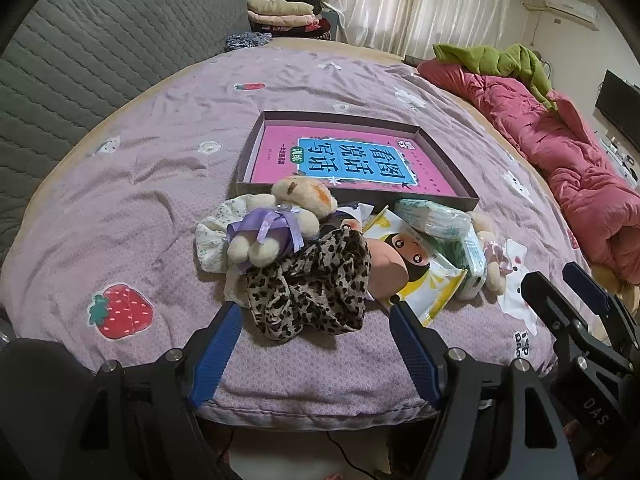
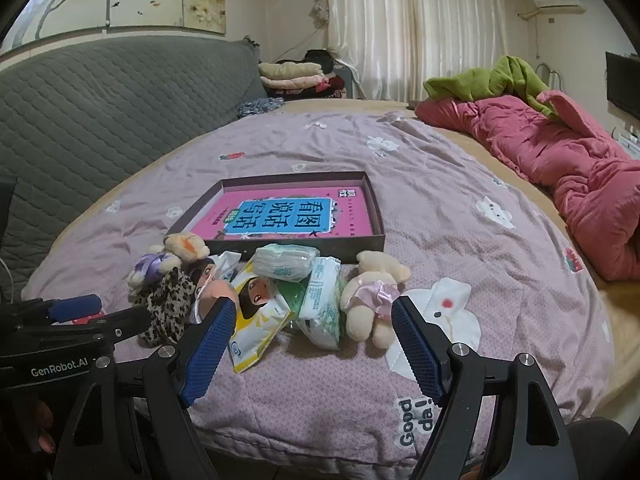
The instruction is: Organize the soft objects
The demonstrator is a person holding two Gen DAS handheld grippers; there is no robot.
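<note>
A heap of soft things lies on the purple quilt in front of a shallow dark box [image 1: 464,184] [image 2: 378,216] with a pink book in it. In the heap are a leopard-print scrunchie [image 1: 312,292] [image 2: 166,312], a plush bear with a purple ribbon [image 1: 264,224] [image 2: 160,264], a floral cloth [image 1: 214,236], a yellow wipes pack [image 1: 416,276] [image 2: 260,320], tissue packs [image 1: 432,218] [image 2: 284,262] and a plush bear with a pink ribbon [image 2: 372,296] [image 1: 492,256]. My left gripper [image 1: 314,312] stands open just short of the scrunchie. My right gripper [image 2: 312,308] is open near the wipes pack and pink-ribbon bear, holding nothing.
A bunched red duvet [image 2: 560,160] with a green blanket [image 2: 492,80] lies along the bed's right side. A grey quilted headboard [image 2: 100,112] rises at the left. Folded clothes [image 2: 292,74] are stacked beyond the bed. The quilt's front edge [image 2: 320,440] drops off just below the grippers.
</note>
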